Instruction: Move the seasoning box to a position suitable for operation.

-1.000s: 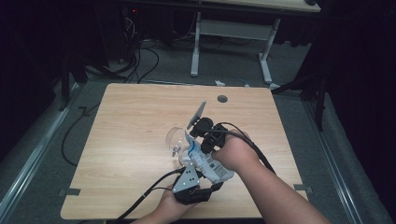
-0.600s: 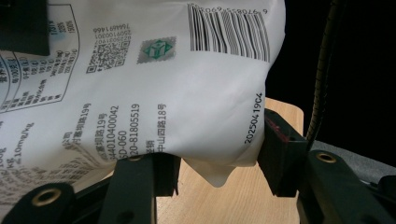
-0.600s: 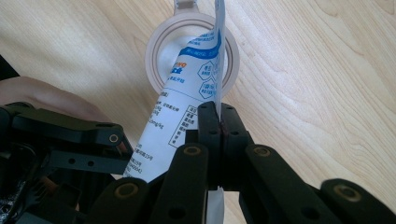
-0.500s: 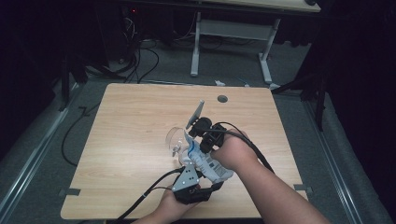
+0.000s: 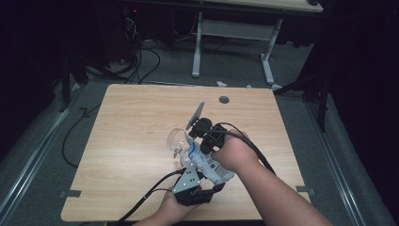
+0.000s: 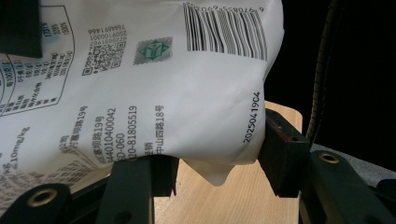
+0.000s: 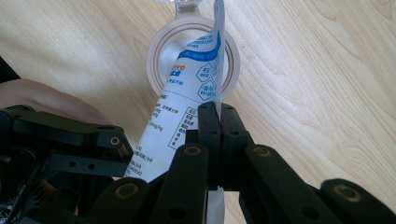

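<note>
- High view: the white printed bag (image 5: 207, 162) was held above the wooden table (image 5: 131, 136), over the middle of its near half and somewhat toward the near edge. The left gripper (image 5: 194, 170) came in from the near edge and reached up to the bag's lower end, its cable trailing off toward the near left corner. The right gripper (image 5: 200, 136) sat just beyond, on the bag's upper end, with the person's right hand (image 5: 235, 153) wrapped around its body. A clear round container (image 5: 177, 140) stood on the table just left of the bag's top, touching or nearly touching it. A round hole (image 5: 224, 100) lay near the far edge.
- Left gripper view: the bag (image 6: 140, 79), with a barcode and small print, bulged between the two black jaws. The right-hand jaw pad touched the bag's edge and the left-hand jaw lay under its lower fold, so the jaws stood fairly wide around the bag's body. Whether the pads pressed it firmly could not be told. A strip of table showed below the bag.
- Right gripper view: the right gripper (image 7: 218, 112) had its jaws closed tight together on the bag's thin sealed edge. The bag (image 7: 187, 98), with blue print there, sloped down toward the container (image 7: 161, 58), its top end over the open mouth. The left gripper's dark frame stood at the left, against the bag's side.
</note>
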Available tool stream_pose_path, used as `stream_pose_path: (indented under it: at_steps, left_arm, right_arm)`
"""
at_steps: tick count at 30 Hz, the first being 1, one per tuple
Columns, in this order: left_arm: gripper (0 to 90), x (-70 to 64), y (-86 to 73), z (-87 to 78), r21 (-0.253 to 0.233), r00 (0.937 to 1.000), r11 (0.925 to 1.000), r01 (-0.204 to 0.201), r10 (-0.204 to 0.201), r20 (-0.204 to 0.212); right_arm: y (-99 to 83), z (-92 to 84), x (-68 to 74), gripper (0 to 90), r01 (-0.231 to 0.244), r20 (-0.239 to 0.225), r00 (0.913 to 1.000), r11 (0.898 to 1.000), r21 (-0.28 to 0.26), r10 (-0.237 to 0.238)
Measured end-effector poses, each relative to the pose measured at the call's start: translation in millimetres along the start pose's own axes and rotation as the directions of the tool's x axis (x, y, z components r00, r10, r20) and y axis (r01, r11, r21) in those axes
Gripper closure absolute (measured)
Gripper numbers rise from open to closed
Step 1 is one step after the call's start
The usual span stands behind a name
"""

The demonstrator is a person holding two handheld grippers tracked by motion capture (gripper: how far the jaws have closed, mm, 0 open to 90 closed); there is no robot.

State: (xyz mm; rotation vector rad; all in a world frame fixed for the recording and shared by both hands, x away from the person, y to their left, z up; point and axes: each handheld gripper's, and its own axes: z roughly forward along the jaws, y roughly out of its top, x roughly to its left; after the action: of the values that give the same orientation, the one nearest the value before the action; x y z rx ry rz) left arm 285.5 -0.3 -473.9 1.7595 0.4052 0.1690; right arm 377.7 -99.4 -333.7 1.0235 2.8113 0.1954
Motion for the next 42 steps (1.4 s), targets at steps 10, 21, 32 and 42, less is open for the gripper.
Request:
stream_pose_path:
  at_steps: [10,21,32,42]
  left_arm:
    - [53.0,0.8,1.0,-0.3,-0.003,1.0000,1.0000,0.001,-0.001,0.002]
    - [53.1,1.0,1.6,-1.1,-0.008,1.0000,1.0000,-0.001,0.001,0.002]
    - [53.2,0.8,1.6,-1.3,-0.009,1.0000,1.0000,-0.004,0.004,0.002]
    - [53.4,1.0,2.4,-1.7,-0.014,1.0000,0.9999,-0.002,0.002,0.001]
  right_arm:
    - [1.3,0.3,0.4,90.0,-0.001,-0.001,1.0000,1.000,-0.003,0.001]
    - [2.7,0.7,1.4,90.0,0.002,0.000,1.0000,1.000,-0.003,-0.002]
    - [2.9,0.8,1.5,90.0,0.002,-0.001,1.0000,1.000,-0.006,-0.002]
    - [4.1,1.5,1.3,90.0,0.007,-0.001,1.0000,1.000,-0.002,-0.007]
